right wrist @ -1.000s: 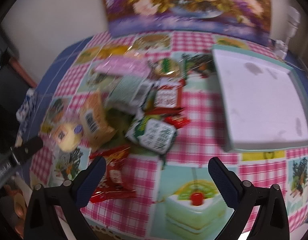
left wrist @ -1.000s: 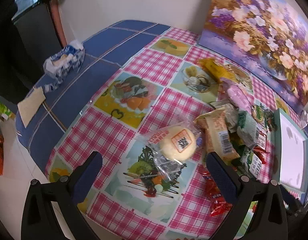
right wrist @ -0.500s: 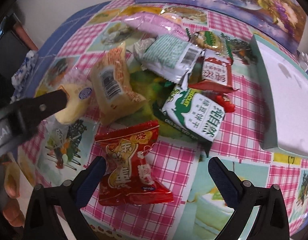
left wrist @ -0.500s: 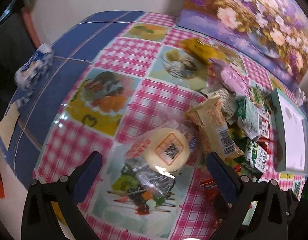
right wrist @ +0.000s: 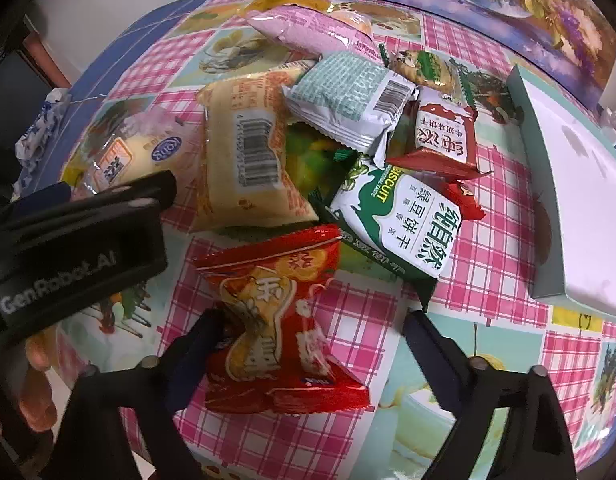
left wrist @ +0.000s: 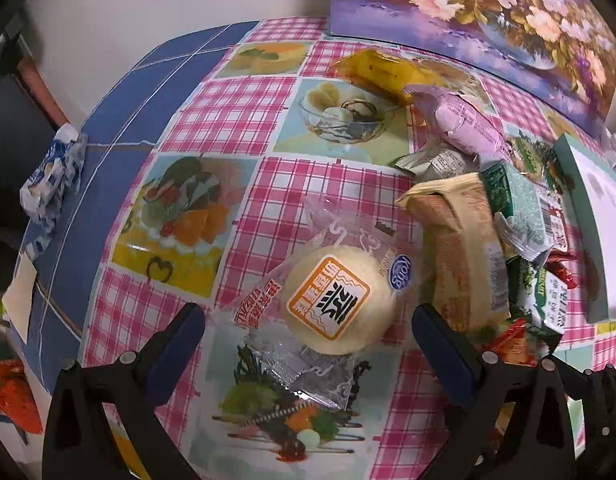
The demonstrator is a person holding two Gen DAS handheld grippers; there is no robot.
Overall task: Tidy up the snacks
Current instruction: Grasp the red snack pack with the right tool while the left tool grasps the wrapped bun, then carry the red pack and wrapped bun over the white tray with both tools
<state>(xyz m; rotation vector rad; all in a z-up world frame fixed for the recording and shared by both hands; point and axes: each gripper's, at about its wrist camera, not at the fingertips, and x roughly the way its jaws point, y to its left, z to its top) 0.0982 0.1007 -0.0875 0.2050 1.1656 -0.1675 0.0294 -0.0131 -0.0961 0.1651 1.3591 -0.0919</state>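
**Both sets of fingers straddle a snack, neither gripping yet**

Left wrist view: your left gripper [left wrist: 308, 322] points steeply down with its fingers [left wrist: 179, 340] spread wide and nothing pinched. The bun [left wrist: 340, 300], round in its clear wrapper, sits just beyond the gap and slightly right of centre, nearer the right finger. Being round, the bun has no long axis to line up with; only the wrapper trails toward you, down between the fingers. To its right the tan packet [left wrist: 464, 256] lies touching or nearly so, running near to far, so the right finger has little room there. The tray [left wrist: 576, 216] stands at the far right edge.

Right wrist view: your right gripper [right wrist: 310, 340] is closing, its fingers [right wrist: 432, 344] not yet pressing. The red packet [right wrist: 275, 332] lies between them, crowding the left finger, with open table before the right one. Its long axis runs near to far, across the closing line. This view alone shows the left gripper's body beside the bun, and the whole pile, including the green biscuit pack [right wrist: 400, 224], between you and the tray.
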